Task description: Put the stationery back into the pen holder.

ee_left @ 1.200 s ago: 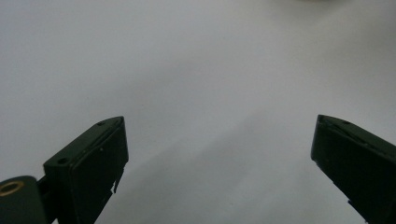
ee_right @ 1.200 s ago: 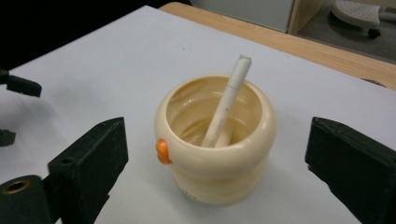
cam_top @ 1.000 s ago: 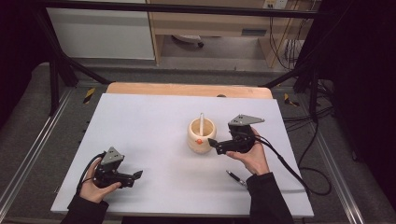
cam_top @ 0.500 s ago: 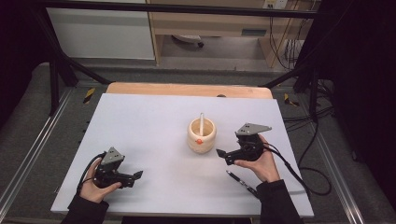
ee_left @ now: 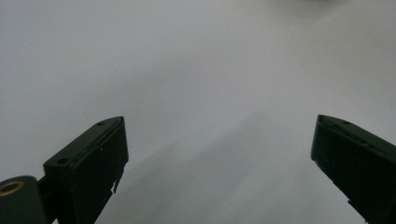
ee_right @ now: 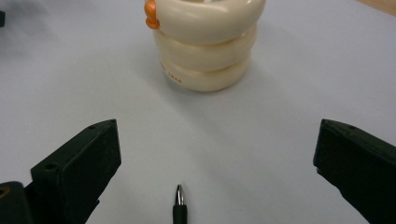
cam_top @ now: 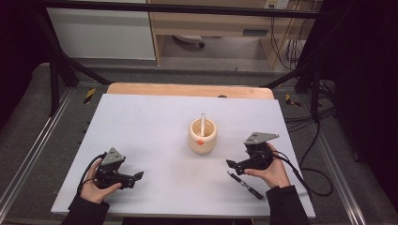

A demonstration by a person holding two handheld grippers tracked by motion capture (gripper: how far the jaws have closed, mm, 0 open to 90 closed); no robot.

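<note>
My right gripper (ee_right: 215,172), jaws wide apart, has the slim black pen (ee_right: 179,207) lying lengthwise between them, tip toward the cream ringed holder (ee_right: 205,44); left gripper (cam_top: 136,176) gapes farther off.

Small dark print stood on the lowest ring of the cream three-ringed ceramic holder (ee_right: 205,46), ahead of the right gripper's jaws; its characters were too small to read.

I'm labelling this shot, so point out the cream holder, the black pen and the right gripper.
cream holder (cam_top: 202,140), high view, its ribbed side wall.
black pen (cam_top: 246,185), high view, mid barrel.
right gripper (cam_top: 231,163), high view, between its jaw tips.
</note>
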